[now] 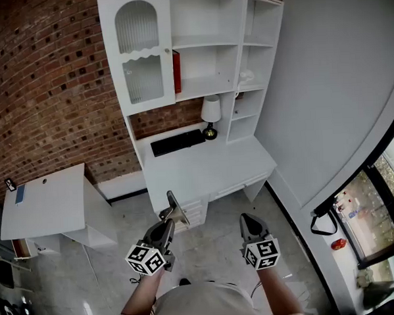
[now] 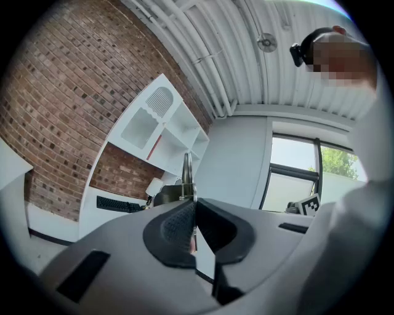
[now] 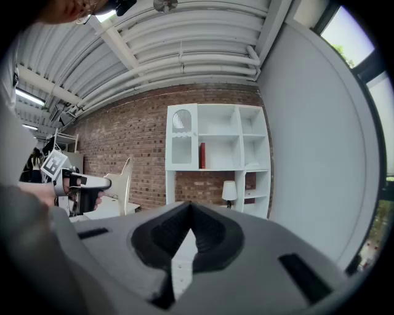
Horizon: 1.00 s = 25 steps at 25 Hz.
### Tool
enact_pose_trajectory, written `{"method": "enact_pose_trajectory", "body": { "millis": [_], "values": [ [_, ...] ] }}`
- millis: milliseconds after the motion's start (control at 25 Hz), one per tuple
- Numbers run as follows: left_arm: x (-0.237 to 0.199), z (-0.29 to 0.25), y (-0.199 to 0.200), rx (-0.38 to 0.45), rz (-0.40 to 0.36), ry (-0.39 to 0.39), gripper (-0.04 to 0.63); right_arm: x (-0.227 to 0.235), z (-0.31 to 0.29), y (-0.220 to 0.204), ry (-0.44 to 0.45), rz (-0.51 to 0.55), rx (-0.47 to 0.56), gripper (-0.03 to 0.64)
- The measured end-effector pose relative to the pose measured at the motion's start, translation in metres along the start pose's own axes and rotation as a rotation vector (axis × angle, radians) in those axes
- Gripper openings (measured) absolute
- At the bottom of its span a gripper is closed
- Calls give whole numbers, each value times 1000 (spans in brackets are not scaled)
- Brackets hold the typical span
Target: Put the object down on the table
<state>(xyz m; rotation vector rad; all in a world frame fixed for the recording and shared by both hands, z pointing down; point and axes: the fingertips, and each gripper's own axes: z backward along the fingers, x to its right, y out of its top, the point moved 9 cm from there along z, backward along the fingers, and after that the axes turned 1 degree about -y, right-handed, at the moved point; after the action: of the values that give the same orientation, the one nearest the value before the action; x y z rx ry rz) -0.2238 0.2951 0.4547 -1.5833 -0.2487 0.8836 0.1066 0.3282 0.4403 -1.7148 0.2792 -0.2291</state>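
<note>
left gripper [image 1: 169, 222]: jaws together, clamped on a thin metal tool [image 1: 175, 210]; its own view shows the dark pads [image 2: 178, 224] pinched on it with no gap
metal tool: narrow, silvery, sticks out past the left jaw tips [image 2: 186, 172]; in the head view it angles up and away from the person; exact kind of tool not clear
tool location: in the air, held over the floor in front of the white desk [image 1: 204, 169], not touching it
right gripper [image 1: 251, 220]: jaws closed on each other, nothing between them [image 3: 189, 215]
gripper spacing: side by side at about the same height, well apart, both pointed toward the desk
desk top: black keyboard [image 1: 177, 142] at the back, small lamp [image 1: 210, 113] with white shade just right of it
shelf unit [image 1: 197, 41]: white, stands on the desk; glass-front door on the left, red book [image 1: 177, 71] upright just beside the door
side table [image 1: 48, 201]: white, left of the desk, separate from it
backdrop: brick wall [image 1: 41, 82] behind desk and side table
person: both forearms visible at the bottom of the head view, one hand on each gripper
</note>
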Motion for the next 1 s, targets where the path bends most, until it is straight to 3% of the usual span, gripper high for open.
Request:
{"method": "enact_pose_trajectory", "body": {
  "millis": [1000],
  "values": [
    [27, -16, -15, -12, 2, 15, -6, 26, 10, -7, 29, -22, 5, 2]
  ]
}}
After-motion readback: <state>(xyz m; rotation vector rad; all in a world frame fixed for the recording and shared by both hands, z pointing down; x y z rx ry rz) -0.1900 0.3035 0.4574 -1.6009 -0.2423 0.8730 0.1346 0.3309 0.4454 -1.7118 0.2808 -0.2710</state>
